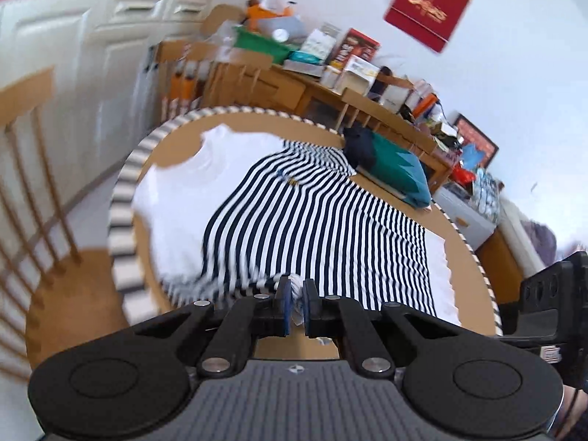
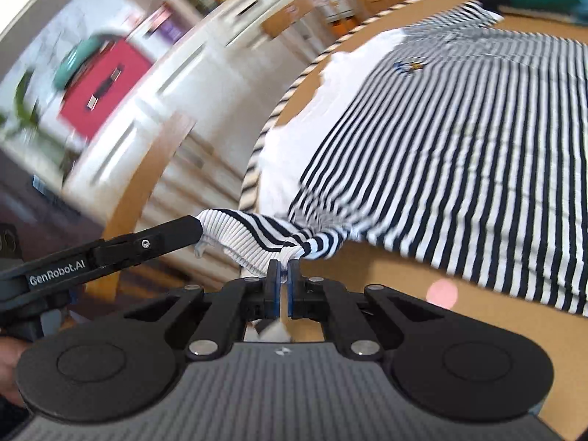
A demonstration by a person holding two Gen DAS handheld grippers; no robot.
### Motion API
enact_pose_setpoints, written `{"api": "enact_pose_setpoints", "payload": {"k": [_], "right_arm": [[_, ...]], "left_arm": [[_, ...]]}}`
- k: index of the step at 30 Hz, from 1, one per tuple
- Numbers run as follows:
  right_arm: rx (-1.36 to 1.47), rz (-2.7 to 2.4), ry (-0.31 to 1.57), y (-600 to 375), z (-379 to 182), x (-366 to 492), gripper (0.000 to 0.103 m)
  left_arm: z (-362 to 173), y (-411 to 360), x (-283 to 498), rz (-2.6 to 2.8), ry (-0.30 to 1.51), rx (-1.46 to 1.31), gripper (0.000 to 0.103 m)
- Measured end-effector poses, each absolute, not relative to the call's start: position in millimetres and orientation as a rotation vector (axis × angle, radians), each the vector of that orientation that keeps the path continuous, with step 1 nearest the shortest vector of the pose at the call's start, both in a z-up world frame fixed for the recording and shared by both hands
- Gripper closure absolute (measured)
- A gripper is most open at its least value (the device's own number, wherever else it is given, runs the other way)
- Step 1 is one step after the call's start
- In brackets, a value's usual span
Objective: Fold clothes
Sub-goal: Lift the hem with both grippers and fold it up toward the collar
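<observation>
A navy-and-white striped shirt [image 1: 316,217] lies spread over a white garment [image 1: 176,213] on a round wooden table [image 1: 474,268]. My left gripper [image 1: 296,288] is shut on the shirt's near sleeve end, with a bunch of fabric between its blue pads. In the right wrist view the striped shirt [image 2: 459,154] stretches away to the right, and its ribbed cuff [image 2: 235,233] is lifted off the table. My right gripper [image 2: 283,266] is shut on that sleeve just behind the cuff. The left gripper [image 2: 191,229] reaches in from the left and holds the cuff's tip.
A teal and dark folded pile [image 1: 389,161] sits at the table's far edge. Wooden chairs [image 1: 40,202] stand around the table. A cluttered sideboard [image 1: 330,73] and white cabinets [image 1: 73,55] line the walls. The table rim [image 2: 264,139] carries a striped edge band.
</observation>
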State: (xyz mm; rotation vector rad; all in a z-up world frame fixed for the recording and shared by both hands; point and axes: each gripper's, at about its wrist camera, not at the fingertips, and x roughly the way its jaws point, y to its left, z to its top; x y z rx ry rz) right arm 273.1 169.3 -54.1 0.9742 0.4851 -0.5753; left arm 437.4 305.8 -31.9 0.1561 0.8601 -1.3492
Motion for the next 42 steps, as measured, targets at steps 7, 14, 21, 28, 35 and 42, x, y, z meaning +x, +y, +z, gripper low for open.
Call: {"api": "enact_pose_setpoints", "payload": {"k": [7,14,21,28,35,42], "right_arm": [[1.136,-0.686,0.425,84.6,-86.6,263.6,0.100],[1.301,-0.780,0.377,24.5,-131.3,254.4,0.096],[1.241,-0.896,0.368,13.2,-133.5,245.2,0.079],[0.988,-0.800,0.504,63.9,-109.7,259.6,0.074],[0.926,-0.773,0.588,114.6,-112.9,299.4,0.074],[0.828,-0.848,0.754,130.7,-114.5,329.7,0.100]], "left_arm": [[-57.1,174.7,456.6,-1.411,0.874,0.335,0.097],[-101.5,70.8,461.2,-1.447,0.928,0.518,0.097],[-105.8,46.2,496.6,-1.405,0.943,0.429,0.084],[-96.8,117.3,530.9,-1.486,0.974,0.518,0.068],[-126.5,177.8,536.3,-1.640,1.062,0.671,0.062],[-139.0,182.5,540.5,-1.753,0.996,0.742,0.086]]}}
